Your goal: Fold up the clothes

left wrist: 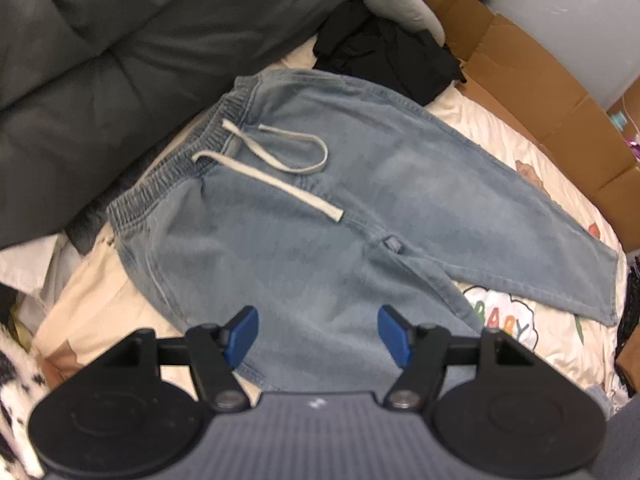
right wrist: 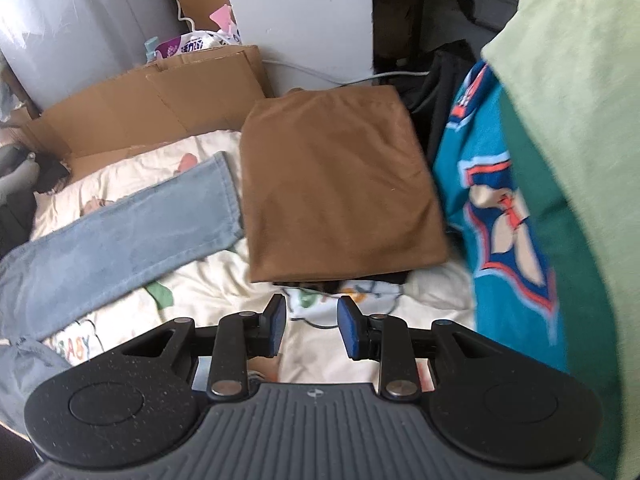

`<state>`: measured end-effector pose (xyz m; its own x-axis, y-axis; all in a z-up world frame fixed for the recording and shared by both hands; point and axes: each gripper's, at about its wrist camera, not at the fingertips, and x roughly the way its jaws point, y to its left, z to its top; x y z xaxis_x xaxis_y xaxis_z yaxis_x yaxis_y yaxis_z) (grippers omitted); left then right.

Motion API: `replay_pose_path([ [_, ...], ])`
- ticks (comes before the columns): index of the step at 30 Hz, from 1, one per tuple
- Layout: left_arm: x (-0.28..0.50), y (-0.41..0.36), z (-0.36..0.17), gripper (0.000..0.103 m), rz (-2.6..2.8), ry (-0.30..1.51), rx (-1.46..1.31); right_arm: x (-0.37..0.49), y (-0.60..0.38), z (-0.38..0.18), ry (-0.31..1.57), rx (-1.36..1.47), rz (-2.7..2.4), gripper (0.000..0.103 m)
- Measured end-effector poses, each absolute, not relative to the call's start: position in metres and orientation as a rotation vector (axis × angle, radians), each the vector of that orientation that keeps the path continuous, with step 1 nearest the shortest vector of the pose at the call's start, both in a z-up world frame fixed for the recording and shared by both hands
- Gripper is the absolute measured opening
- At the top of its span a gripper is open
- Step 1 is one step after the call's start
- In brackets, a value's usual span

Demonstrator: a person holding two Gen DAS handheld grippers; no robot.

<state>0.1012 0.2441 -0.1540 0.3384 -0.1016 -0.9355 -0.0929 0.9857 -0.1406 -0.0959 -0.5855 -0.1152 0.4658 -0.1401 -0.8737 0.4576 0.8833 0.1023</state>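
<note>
Light blue denim trousers (left wrist: pixel 304 208) lie spread flat on a cream printed quilt (left wrist: pixel 532 136), elastic waistband at the upper left and a white drawstring (left wrist: pixel 280 160) looped across the front. One leg runs out to the right; its cuff end (right wrist: pixel 132 224) also shows in the right wrist view. My left gripper (left wrist: pixel 318 336) hovers open above the nearer leg, with nothing between its blue pads. My right gripper (right wrist: pixel 311 328) is open over bare quilt (right wrist: pixel 224 284), holding nothing, in front of a folded brown garment (right wrist: pixel 336 184).
A dark grey sofa (left wrist: pixel 120 60) borders the quilt at the upper left. Black clothes (left wrist: pixel 392 52) are heaped at the back, flattened cardboard (left wrist: pixel 540 92) along the far edge. A teal printed shirt (right wrist: pixel 500 200) and a light green cloth (right wrist: pixel 580 120) hang at the right.
</note>
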Motion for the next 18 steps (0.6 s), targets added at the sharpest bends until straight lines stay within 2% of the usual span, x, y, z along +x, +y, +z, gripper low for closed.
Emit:
replay_pose_path([
  [7,0.088,0.252,-0.178,0.069,0.018,1.271,-0.179,-0.097,-0.590,-0.121,1.081,0.270,-0.339,0.039],
  [18,0.081,0.263,-0.232,0.069,0.082,1.384,-0.179,-0.074,-0.546,-0.204,1.178,0.338,-0.248,0.039],
])
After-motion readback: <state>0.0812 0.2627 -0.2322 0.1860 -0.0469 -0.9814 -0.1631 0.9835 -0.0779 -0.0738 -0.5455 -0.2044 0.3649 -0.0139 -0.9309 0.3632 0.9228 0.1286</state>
